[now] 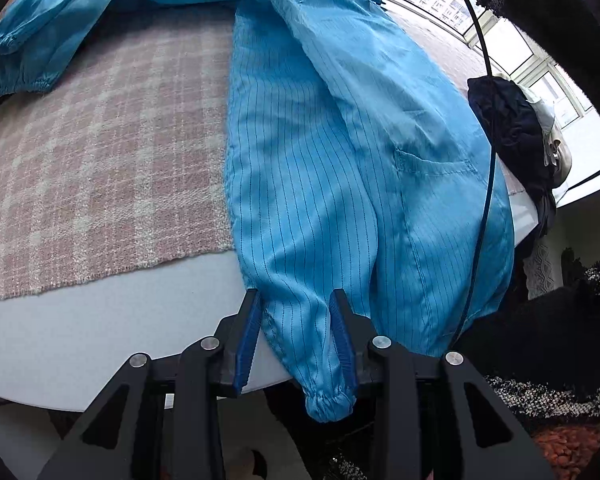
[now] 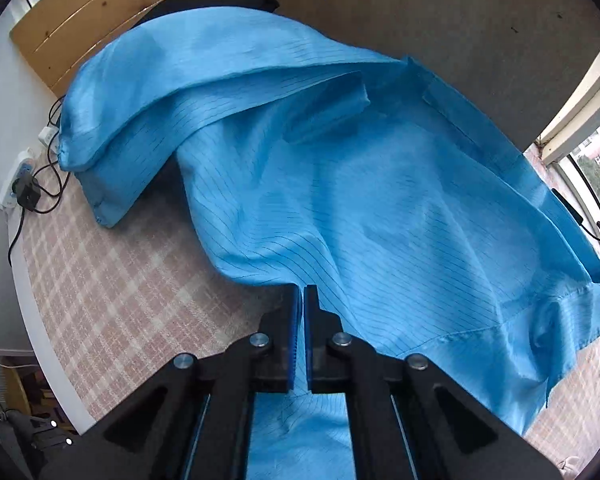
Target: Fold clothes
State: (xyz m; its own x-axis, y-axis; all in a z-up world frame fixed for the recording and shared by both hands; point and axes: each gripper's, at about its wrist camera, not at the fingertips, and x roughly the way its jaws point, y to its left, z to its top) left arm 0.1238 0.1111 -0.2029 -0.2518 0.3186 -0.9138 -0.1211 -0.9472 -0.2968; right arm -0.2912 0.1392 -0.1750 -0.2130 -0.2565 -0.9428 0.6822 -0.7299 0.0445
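Observation:
A blue pin-striped jacket lies spread over a pink plaid cloth on a white table. One of its sleeves runs toward me and its elastic cuff hangs over the table's edge. My left gripper has this sleeve bunched between its blue pads, just above the cuff. In the right wrist view the jacket billows, partly lifted off the plaid cloth. My right gripper is shut on a fold of its fabric, which trails on beneath the jaws.
The other sleeve's cuff rests at the far left. A dark heap of clothes sits at the table's right edge, and a black cable crosses the jacket. A power strip with plugs and a wooden board lie beyond.

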